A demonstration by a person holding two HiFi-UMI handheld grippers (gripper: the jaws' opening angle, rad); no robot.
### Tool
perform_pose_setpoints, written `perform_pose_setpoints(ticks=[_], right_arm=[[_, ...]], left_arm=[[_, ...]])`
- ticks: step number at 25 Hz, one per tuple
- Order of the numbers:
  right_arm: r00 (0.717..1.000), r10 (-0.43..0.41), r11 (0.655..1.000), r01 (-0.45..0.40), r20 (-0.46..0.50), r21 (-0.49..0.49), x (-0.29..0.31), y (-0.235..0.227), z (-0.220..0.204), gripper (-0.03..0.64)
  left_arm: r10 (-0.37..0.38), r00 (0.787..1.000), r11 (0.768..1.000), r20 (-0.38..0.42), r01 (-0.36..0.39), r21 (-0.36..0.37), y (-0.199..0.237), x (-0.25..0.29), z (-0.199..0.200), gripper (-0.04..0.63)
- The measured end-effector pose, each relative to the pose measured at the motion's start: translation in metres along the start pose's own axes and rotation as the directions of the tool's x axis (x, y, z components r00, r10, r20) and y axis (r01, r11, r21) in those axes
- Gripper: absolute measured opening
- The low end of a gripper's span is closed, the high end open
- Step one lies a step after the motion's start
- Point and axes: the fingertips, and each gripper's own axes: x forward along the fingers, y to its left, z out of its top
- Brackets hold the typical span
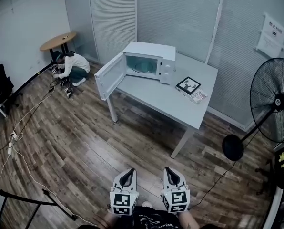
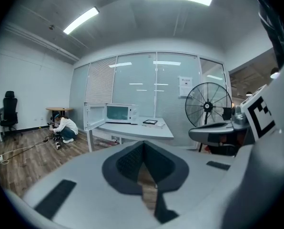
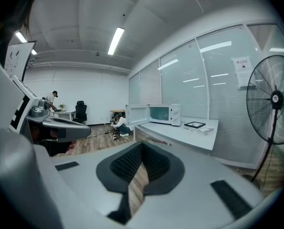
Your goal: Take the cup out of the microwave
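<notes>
A white microwave (image 1: 149,61) stands on a grey table (image 1: 166,101) across the room, its door (image 1: 109,75) swung open to the left. Its cavity looks pale and dim, and I cannot make out a cup inside. The microwave (image 2: 120,112) is small and distant in the left gripper view, and the microwave (image 3: 165,114) is just as far off in the right gripper view. My left gripper (image 1: 128,171) and right gripper (image 1: 170,171) are side by side over the wooden floor, far from the table. Both are shut with nothing between the jaws.
A framed picture on a book (image 1: 190,87) lies on the table right of the microwave. A large standing fan (image 1: 273,99) is at the right. A person (image 1: 71,68) crouches by a round table (image 1: 58,41) at the back left. Cables (image 1: 18,137) trail over the floor at the left.
</notes>
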Motion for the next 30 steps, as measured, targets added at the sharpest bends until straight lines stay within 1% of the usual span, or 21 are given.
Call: perform_pose_setpoints(ticks=[8,14,19,22,27,30], right_arm=[[0.999,0.041,0.999,-0.041,-0.004,0.001,0.0,-0.008,-0.012,0.005],[0.999,0.05,0.999,-0.05,-0.014,0.004,0.011,-0.01,-0.015,0.005],[1.0,0.026,1.0,-0.026,-0.013,0.006,0.039,-0.015,-0.01,0.005],[1.0,0.015,1.0,-0.015,-0.008,0.013,0.057,-0.016,-0.005,0.005],[1.0,-0.006,1.0,0.007,-0.025,0.022,0.096,-0.03,0.003,0.005],[0.999,-0.011,0.999,0.012,-0.035,0.032,0.117,-0.032,0.007,0.005]], left_arm=[[0.038,0.999,0.999,0.002,-0.038,-0.006,-0.008,0.007,-0.009,0.003],[0.035,0.999,0.999,0.002,-0.035,-0.017,-0.007,0.021,-0.01,0.003],[0.006,1.0,1.0,-0.004,-0.006,-0.002,0.006,0.044,-0.006,0.005],[0.001,1.0,1.0,-0.004,-0.001,0.004,0.022,0.058,-0.002,0.003],[-0.017,1.0,1.0,0.003,0.017,0.008,0.042,0.098,0.013,0.005],[-0.024,1.0,1.0,0.014,0.024,0.011,0.056,0.115,0.022,0.003]])
